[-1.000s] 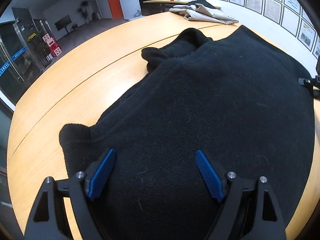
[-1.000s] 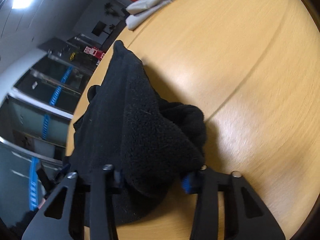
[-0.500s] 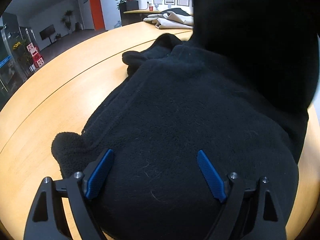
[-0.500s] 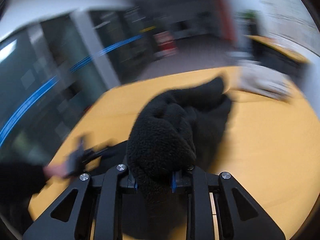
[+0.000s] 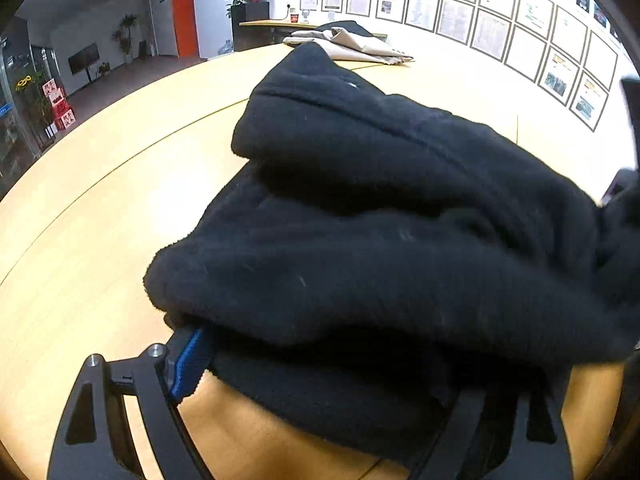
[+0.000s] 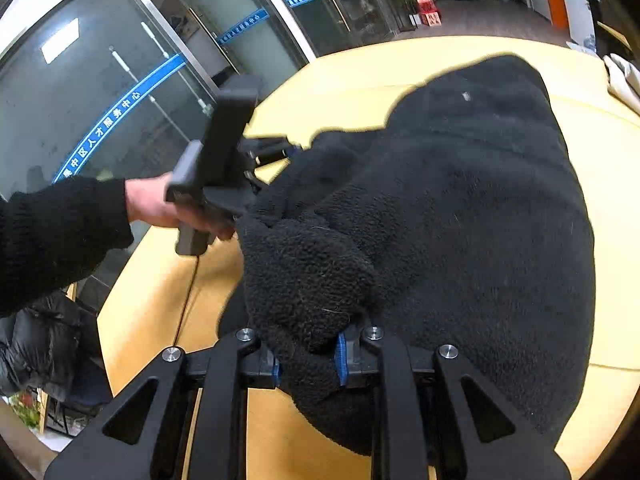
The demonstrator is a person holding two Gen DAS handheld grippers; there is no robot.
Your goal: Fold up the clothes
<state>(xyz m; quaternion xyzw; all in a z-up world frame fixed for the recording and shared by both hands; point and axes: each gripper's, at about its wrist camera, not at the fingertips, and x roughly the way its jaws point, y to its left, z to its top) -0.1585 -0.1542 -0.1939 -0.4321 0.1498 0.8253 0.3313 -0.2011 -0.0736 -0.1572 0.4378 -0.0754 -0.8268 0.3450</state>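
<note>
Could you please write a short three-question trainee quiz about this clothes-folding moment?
1. True or false: the right gripper is shut on the black fleece.
2. The beige garment lies: A) at the table's far end, B) under the fleece, C) on the floor?
3. What hides one of the left gripper's fingers in its own view?

Key: 1 true; 2 A; 3 the fleece draped over it.

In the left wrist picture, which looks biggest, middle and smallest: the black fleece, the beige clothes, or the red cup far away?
1. Black fleece, filling most of the view.
2. Beige clothes, a small pile at the table's far side.
3. Red cup, tiny.

The fleece is nearest the camera, so its real size against the beige pile is unsure.
</note>
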